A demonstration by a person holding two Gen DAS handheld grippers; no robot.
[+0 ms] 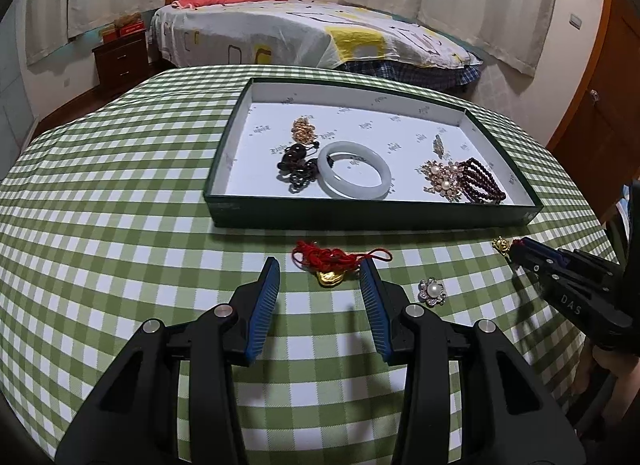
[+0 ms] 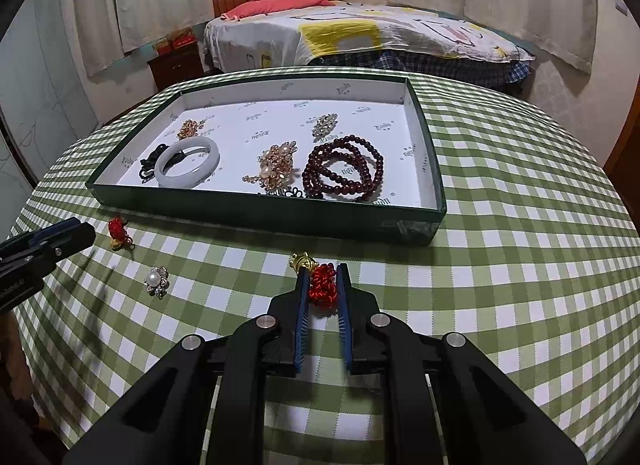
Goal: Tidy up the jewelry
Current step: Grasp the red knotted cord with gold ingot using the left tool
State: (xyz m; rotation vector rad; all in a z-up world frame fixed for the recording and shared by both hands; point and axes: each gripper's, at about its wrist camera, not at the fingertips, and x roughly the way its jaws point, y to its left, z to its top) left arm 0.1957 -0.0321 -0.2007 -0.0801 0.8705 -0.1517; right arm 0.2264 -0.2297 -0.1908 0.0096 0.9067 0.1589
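A dark green tray (image 1: 224, 189) (image 2: 436, 169) lined in white holds a pale jade bangle (image 1: 354, 175) (image 2: 188, 167), dark red bead strands (image 1: 482, 181) (image 2: 344, 169), gold brooches and black beads. My left gripper (image 1: 320, 275) is open, its fingers on either side of a red cord with a gold charm (image 1: 332, 261) (image 2: 118, 233) lying on the checked cloth. My right gripper (image 2: 322, 285) (image 1: 516, 247) is shut on another red knotted cord (image 2: 322, 285) with a gold charm (image 2: 302, 261) (image 1: 500, 244). A pearl flower brooch (image 1: 432, 291) (image 2: 157, 281) lies between them.
The table has a green and white checked cloth (image 1: 120, 205) (image 2: 520, 245). A bed (image 1: 300, 29) stands beyond its far edge, with a dark nightstand (image 1: 120, 61) to the left and curtains behind.
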